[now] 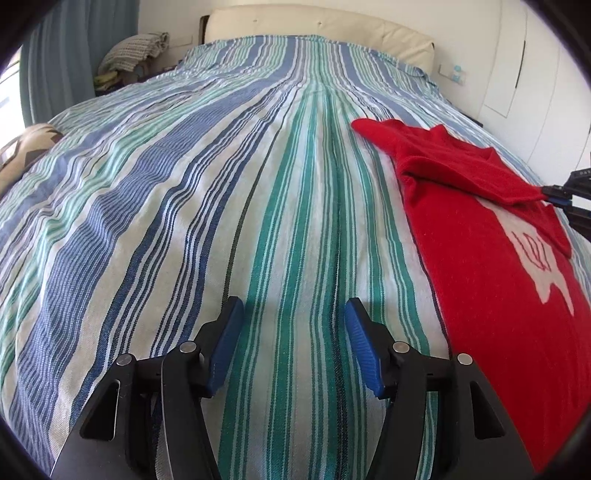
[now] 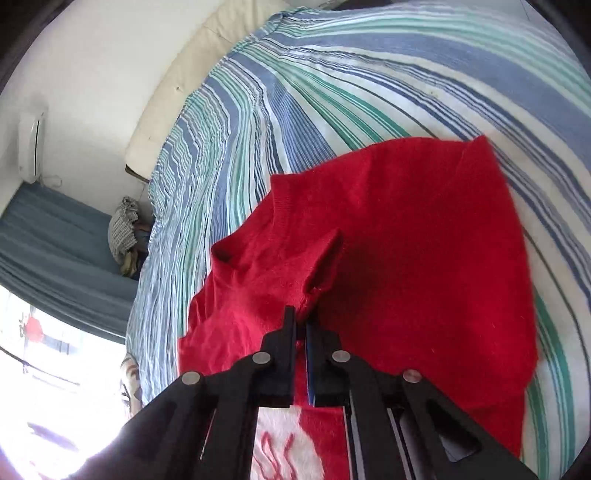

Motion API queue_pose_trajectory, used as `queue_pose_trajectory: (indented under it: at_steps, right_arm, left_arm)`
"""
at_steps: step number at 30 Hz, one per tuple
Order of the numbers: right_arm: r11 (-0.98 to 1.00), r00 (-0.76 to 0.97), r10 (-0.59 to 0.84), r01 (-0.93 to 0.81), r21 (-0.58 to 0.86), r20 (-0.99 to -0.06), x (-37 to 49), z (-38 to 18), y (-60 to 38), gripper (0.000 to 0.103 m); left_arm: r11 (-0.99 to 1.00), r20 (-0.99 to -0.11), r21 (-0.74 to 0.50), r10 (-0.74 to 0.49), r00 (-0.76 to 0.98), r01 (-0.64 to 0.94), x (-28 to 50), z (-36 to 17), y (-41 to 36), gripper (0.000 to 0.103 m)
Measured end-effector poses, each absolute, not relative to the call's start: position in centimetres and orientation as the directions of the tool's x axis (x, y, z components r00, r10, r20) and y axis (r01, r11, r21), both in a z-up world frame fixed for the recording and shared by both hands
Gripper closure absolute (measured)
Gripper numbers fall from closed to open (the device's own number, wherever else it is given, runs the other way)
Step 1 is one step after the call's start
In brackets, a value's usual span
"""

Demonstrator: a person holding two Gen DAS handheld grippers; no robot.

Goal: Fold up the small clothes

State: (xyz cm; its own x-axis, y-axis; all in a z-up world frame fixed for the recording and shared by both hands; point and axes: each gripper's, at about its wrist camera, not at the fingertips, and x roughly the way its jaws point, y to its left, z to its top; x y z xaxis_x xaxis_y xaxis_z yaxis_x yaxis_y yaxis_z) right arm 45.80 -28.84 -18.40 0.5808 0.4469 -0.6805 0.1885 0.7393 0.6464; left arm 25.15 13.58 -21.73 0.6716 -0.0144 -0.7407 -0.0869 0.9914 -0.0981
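Note:
A red knitted sweater (image 1: 491, 236) with a white motif lies on the striped bedspread (image 1: 229, 206), at the right of the left wrist view. My left gripper (image 1: 293, 317) hovers open over bare bedspread to the sweater's left, with nothing between its blue pads. My right gripper (image 2: 302, 314) is shut on a pinched fold of the sweater (image 2: 388, 258), lifting part of it over the white motif (image 2: 284, 439). In the left wrist view the right gripper (image 1: 550, 194) shows at the far right edge, holding the folded-over cloth.
A cream headboard (image 1: 314, 26) stands at the far end of the bed. A heap of checked cloth (image 1: 136, 51) sits at the far left beside blue curtains. A patterned cushion (image 1: 26, 147) lies at the bed's left edge. Bright window light fills the lower left of the right wrist view.

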Motion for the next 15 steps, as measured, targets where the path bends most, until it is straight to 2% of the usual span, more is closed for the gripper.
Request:
queue_pose_trajectory:
  at_steps: [2, 5, 6, 7, 9, 12, 14, 15]
  right_arm:
    - [0.789, 0.546, 0.39, 0.218, 0.575, -0.741, 45.1, -19.0, -28.6, 0.097]
    - [0.816, 0.497, 0.343, 0.262, 0.515, -0.797, 44.6, -20.9, -29.2, 0.082]
    - [0.812, 0.515, 0.347, 0.253, 0.525, -0.784, 44.2, -20.7, -29.3, 0.07]
    - [0.809, 0.534, 0.353, 0.238, 0.537, -0.768, 43.6, -20.3, -29.4, 0.054]
    - [0.821, 0.568, 0.359, 0.185, 0.54, -0.741, 41.8, -18.7, -29.5, 0.035]
    - [0.897, 0.619, 0.323, 0.042, 0.441, -0.716, 37.6, -15.9, -30.1, 0.033]
    - [0.953, 0.672, 0.224, 0.0, 0.302, -0.706, 34.2, -14.6, -31.2, 0.027]
    - [0.974, 0.7, 0.157, 0.009, 0.228, -0.697, 32.6, -14.2, -31.9, 0.021]
  left_arm:
    - [0.992, -0.742, -0.091, -0.009, 0.671, -0.087, 25.3, -21.8, 13.4, 0.041]
    - [0.993, -0.742, -0.083, -0.004, 0.67, -0.086, 25.3, -21.7, 13.2, 0.039]
    - [0.993, -0.742, -0.084, -0.005, 0.67, -0.085, 25.2, -21.7, 13.2, 0.035]
    - [0.993, -0.743, -0.087, -0.01, 0.669, -0.082, 25.2, -21.7, 13.2, 0.032]
    - [0.993, -0.747, -0.091, -0.02, 0.665, -0.073, 25.1, -21.6, 13.2, 0.019]
    - [0.993, -0.756, -0.063, 0.017, 0.655, -0.098, 24.8, -21.1, 13.0, 0.014]
    - [0.992, -0.761, -0.057, 0.031, 0.649, -0.115, 24.2, -20.3, 13.1, 0.013]
    - [0.991, -0.756, -0.069, 0.023, 0.654, -0.115, 23.8, -19.8, 13.2, 0.013]
